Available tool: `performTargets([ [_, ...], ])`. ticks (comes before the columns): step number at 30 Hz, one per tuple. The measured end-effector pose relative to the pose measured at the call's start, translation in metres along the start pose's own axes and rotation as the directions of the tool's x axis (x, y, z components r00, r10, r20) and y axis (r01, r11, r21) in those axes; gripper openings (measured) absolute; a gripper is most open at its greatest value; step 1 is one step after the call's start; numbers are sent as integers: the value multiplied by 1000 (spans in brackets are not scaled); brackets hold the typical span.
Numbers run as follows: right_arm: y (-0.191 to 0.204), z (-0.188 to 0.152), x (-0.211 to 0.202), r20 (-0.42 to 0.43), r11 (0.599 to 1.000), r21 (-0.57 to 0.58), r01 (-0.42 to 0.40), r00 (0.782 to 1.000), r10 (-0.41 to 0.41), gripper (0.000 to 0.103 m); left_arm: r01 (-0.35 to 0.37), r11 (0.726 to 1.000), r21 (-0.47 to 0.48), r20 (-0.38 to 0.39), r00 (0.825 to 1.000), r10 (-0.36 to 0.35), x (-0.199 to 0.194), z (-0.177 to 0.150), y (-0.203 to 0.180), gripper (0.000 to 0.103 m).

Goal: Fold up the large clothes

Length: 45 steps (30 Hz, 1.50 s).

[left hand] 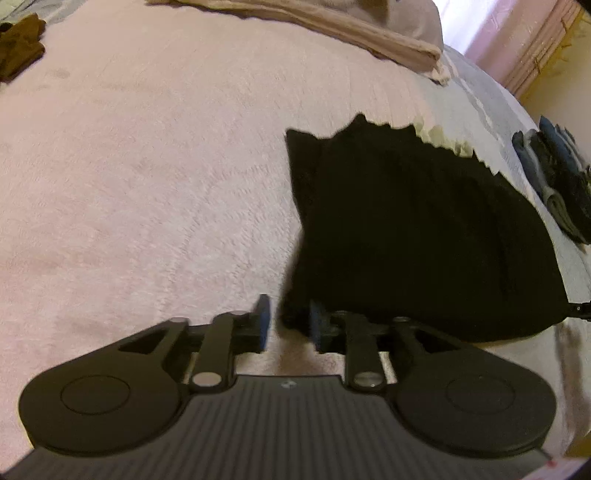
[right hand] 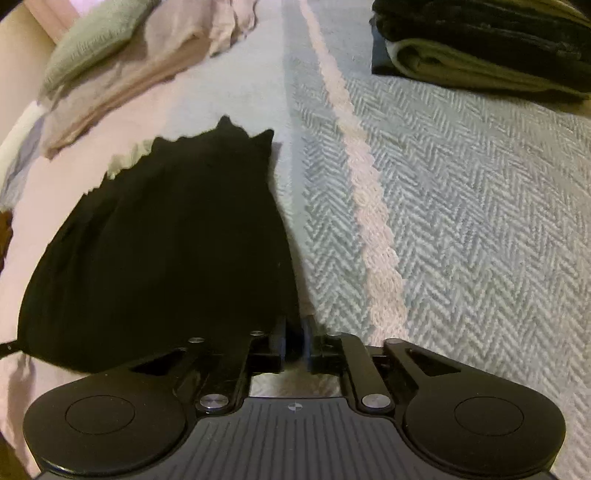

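A black garment (left hand: 406,229) lies flat on the bed, its far edge scalloped over a pale lining. My left gripper (left hand: 290,325) stands open at the garment's near left corner. The black cloth reaches in between its blue pads (left hand: 264,319), and a strip of pink blanket shows beside the left pad. In the right wrist view the same black garment (right hand: 166,251) spreads out to the left. My right gripper (right hand: 295,339) is shut on its near right corner, with only dark cloth in the narrow gap.
A pink fleece blanket (left hand: 147,166) covers the bed beside a grey-blue herringbone spread (right hand: 461,203). Folded beige cloth (left hand: 351,26) and a grey-green pillow (right hand: 92,44) lie at the far end. A brown garment (left hand: 18,44) sits far left. Folded dark clothes (right hand: 480,44) are stacked at the right.
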State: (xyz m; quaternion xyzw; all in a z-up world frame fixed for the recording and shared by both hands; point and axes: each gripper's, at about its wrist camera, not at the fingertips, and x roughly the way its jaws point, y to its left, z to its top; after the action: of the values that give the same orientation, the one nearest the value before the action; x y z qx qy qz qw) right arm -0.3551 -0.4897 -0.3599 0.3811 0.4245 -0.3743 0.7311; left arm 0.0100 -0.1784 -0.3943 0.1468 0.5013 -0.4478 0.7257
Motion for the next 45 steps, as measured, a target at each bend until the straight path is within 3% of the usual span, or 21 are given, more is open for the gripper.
performTargets([
  [2,0,6,-15,49,1000,-6,16,999,-16,44,-9,1000,7,7,1000,9,-12,8,3,28],
  [6,3,34,-25,162,998,23,-61,985,57,44,8,1000,26,67,998,-9,-17,38,-6,27],
  [9,18,59,-4,193,993,-28,-110,975,114,44,41,998,55,94,995,-46,9,72,-26,27],
  [13,28,80,33,190,987,-20,-161,968,162,44,64,996,69,48,997,-67,54,99,-42,27],
  [15,32,88,49,189,990,-34,-136,972,140,44,66,994,85,15,998,-67,71,103,-47,26],
  [16,33,90,55,188,992,-43,-122,974,128,44,70,992,101,-3,998,-70,78,104,-49,20],
  [17,33,93,60,184,992,-49,-120,975,128,34,66,990,124,-14,998,-65,84,104,-51,8],
  [18,32,93,63,186,990,-60,-128,973,137,5,57,988,143,-12,998,-56,85,102,-50,2],
  [23,32,89,63,224,991,-117,-61,971,86,5,-16,985,173,85,996,1,75,93,-41,4],
  [26,31,87,79,195,996,-86,-23,980,39,5,-29,991,134,43,999,24,89,89,-32,5],
  [28,35,91,80,176,998,-57,13,984,-3,11,-61,982,180,48,997,53,91,89,-42,5],
  [29,39,95,77,163,999,-39,36,986,-30,21,-65,980,188,49,997,56,88,92,-46,5],
  [31,47,102,62,184,997,-40,72,981,-63,30,-26,987,159,51,999,18,78,99,-46,9],
  [32,50,104,51,231,997,-56,54,972,-39,33,-9,990,143,57,998,1,74,102,-42,9],
  [33,52,106,44,256,997,-71,22,967,-3,43,10,992,127,64,998,-19,70,105,-39,20],
  [35,53,117,45,258,997,-74,-31,965,49,52,55,993,106,76,995,-63,69,116,-36,27],
  [38,49,131,68,222,996,-59,-67,972,79,52,109,991,71,43,993,-112,83,134,-39,29],
  [42,44,145,103,174,992,-17,-125,977,126,51,102,990,99,17,994,-105,117,149,-55,28],
  [43,45,145,107,172,988,-27,-151,973,153,48,106,989,100,11,994,-107,124,150,-59,25],
  [44,48,144,109,182,983,-56,-173,966,181,11,105,989,108,6,994,-106,129,150,-62,14],
  [45,51,143,108,192,983,-89,-160,966,175,1,79,988,135,13,997,-82,134,150,-66,1],
])
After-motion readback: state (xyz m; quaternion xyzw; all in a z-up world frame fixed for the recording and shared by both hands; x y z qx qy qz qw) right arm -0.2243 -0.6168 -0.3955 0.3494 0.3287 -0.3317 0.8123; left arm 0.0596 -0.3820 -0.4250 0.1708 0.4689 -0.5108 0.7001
